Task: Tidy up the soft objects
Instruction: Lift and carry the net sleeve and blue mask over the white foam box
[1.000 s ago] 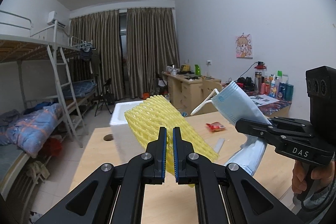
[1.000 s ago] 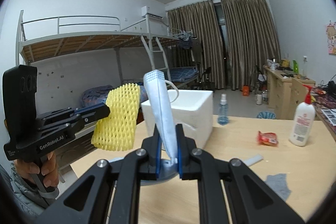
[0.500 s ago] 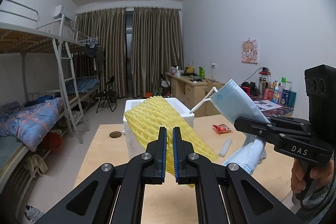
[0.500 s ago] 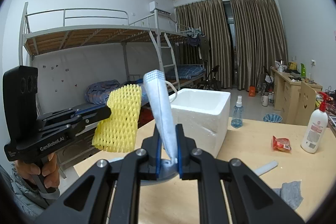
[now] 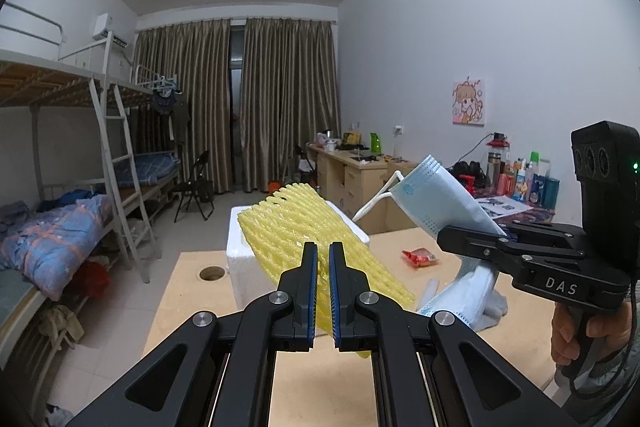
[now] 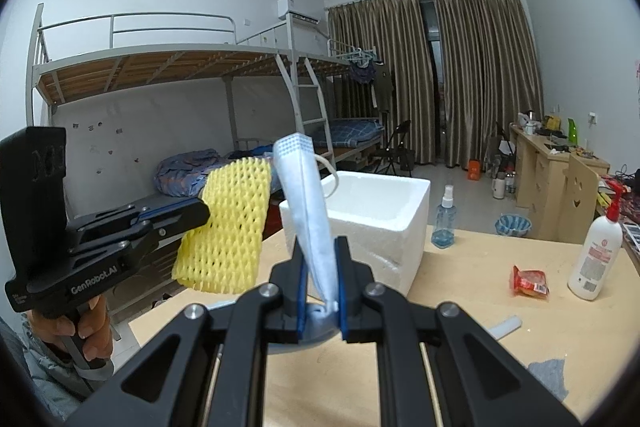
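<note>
My left gripper [image 5: 323,259] is shut on a yellow foam net sleeve [image 5: 296,227], held up above the wooden table [image 5: 384,387]; the same yellow foam net sleeve [image 6: 228,223] hangs from it at the left of the right wrist view. My right gripper [image 6: 322,259] is shut on a stack of blue face masks [image 6: 308,195], which stands up between the pads. From the left wrist view the blue face masks [image 5: 436,199] fan out above and below that gripper. Just beyond both loads stands an open white foam box [image 6: 372,215].
On the table lie a red snack packet [image 6: 530,281], a white lotion bottle [image 6: 596,247], a blue spray bottle [image 6: 444,219], a grey cloth [image 6: 548,379] and a white strip [image 6: 506,327]. A bunk bed [image 6: 180,67] is at left, cluttered desks [image 5: 352,171] at right.
Both grippers have moved forward toward the foam box with their loads; the box looks nearer and larger. Both grips are unchanged.
</note>
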`<action>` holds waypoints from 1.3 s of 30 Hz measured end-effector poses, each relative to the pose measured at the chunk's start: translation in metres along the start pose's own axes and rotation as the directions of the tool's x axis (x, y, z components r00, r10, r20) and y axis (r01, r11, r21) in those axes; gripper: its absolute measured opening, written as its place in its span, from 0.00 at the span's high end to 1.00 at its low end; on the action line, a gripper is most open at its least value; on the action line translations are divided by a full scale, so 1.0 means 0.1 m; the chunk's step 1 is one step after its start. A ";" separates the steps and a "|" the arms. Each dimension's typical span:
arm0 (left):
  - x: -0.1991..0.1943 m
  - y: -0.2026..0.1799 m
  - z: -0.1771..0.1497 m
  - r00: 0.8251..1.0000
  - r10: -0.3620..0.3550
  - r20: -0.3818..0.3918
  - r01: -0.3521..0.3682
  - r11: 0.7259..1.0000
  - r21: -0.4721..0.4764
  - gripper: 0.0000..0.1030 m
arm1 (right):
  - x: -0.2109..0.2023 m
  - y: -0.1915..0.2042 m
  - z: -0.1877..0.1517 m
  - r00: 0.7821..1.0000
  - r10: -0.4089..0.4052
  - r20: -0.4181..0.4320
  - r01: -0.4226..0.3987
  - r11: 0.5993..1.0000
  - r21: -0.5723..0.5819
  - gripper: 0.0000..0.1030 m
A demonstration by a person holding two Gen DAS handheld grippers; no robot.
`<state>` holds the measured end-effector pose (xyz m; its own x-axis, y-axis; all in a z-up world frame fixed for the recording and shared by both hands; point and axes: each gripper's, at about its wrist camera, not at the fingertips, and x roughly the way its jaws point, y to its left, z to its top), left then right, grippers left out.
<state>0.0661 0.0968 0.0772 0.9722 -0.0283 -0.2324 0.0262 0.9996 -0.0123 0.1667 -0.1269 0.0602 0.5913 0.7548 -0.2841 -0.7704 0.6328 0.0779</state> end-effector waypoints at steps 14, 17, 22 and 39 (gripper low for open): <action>0.25 0.13 0.25 1.000 0.007 0.014 -0.007 1.000 0.015 0.94 | 0.26 -0.05 0.35 1.000 -0.020 0.002 0.020 0.999 -0.033 0.85; 0.33 0.20 0.35 1.000 0.001 0.015 -0.001 1.000 0.016 0.94 | 0.31 -0.08 0.40 1.000 -0.025 0.001 0.025 0.999 -0.037 0.85; 0.49 0.27 0.48 1.000 0.006 0.017 -0.006 1.000 0.025 0.94 | 0.43 -0.15 0.49 1.000 -0.018 0.001 0.018 0.999 -0.027 0.85; 1.18 0.50 0.70 1.000 0.011 -0.009 -0.011 1.000 0.013 0.94 | 0.83 -0.39 0.75 0.998 -0.055 0.006 0.055 0.997 -0.058 0.85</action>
<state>0.1983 0.1440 0.1170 0.9703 -0.0172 -0.2413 0.0184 0.9998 0.0026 0.2639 -0.0758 0.1055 0.6343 0.7198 -0.2820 -0.7489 0.6626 0.0068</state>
